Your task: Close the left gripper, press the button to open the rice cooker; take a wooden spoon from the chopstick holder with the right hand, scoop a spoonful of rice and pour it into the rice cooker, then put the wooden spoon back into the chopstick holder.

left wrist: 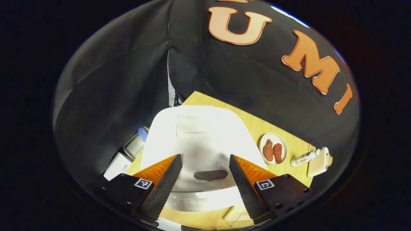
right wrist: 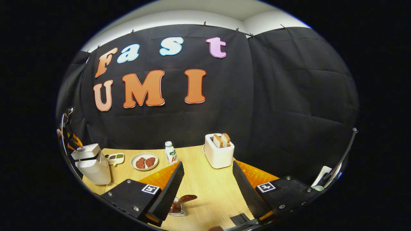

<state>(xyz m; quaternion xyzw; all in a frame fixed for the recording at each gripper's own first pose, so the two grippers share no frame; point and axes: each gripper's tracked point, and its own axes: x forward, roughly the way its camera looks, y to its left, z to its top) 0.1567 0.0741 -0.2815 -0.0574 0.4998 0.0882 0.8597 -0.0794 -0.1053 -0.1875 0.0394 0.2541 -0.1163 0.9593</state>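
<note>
The white rice cooker (left wrist: 196, 138) lies just below my left gripper (left wrist: 205, 184), its lid down. Its dark oval button (left wrist: 210, 175) sits between the open fingers, which touch nothing. In the right gripper view the rice cooker (right wrist: 94, 168) stands at the table's far left edge. My right gripper (right wrist: 207, 192) is open and empty over the near part of the table. The brown wooden spoon (right wrist: 186, 199) pokes out of the chopstick holder (right wrist: 178, 210) just beside its left finger, low in the view.
On the wooden table (right wrist: 205, 183) stand a plate of meat (right wrist: 144, 161), a small sauce dish (right wrist: 115, 158), a white bottle (right wrist: 171, 153) and a white toaster (right wrist: 219, 154) holding bread. Black cloth walls the table at the back and sides.
</note>
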